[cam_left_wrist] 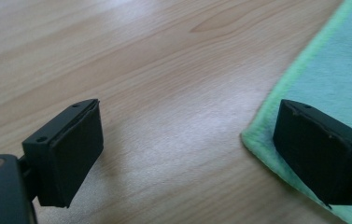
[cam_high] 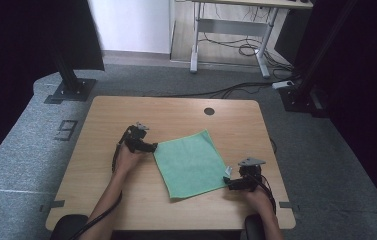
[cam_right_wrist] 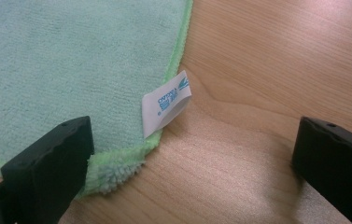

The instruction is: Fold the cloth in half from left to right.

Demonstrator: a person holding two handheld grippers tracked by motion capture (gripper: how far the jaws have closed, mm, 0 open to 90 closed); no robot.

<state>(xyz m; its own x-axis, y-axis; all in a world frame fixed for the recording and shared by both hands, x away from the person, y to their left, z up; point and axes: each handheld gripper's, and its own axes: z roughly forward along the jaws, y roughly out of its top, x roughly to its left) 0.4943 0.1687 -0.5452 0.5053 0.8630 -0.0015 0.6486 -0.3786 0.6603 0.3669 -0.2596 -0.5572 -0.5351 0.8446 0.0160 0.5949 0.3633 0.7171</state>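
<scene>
A green cloth (cam_high: 191,162) lies flat on the wooden table (cam_high: 101,150), turned at an angle. My left gripper (cam_high: 148,147) is at the cloth's left corner, open; in the left gripper view one jaw hangs over the cloth (cam_left_wrist: 332,79) edge and the other over bare wood. My right gripper (cam_high: 233,184) is at the cloth's near right corner, open. In the right gripper view that corner of the cloth (cam_right_wrist: 71,60) lies between the jaws, with a white label (cam_right_wrist: 165,102) sticking up from its hem. Nothing is held.
A round cable hole (cam_high: 209,111) sits near the table's far edge. Beyond the table stand a desk frame (cam_high: 231,30) with cables on the floor and black posts (cam_high: 68,75) at both sides.
</scene>
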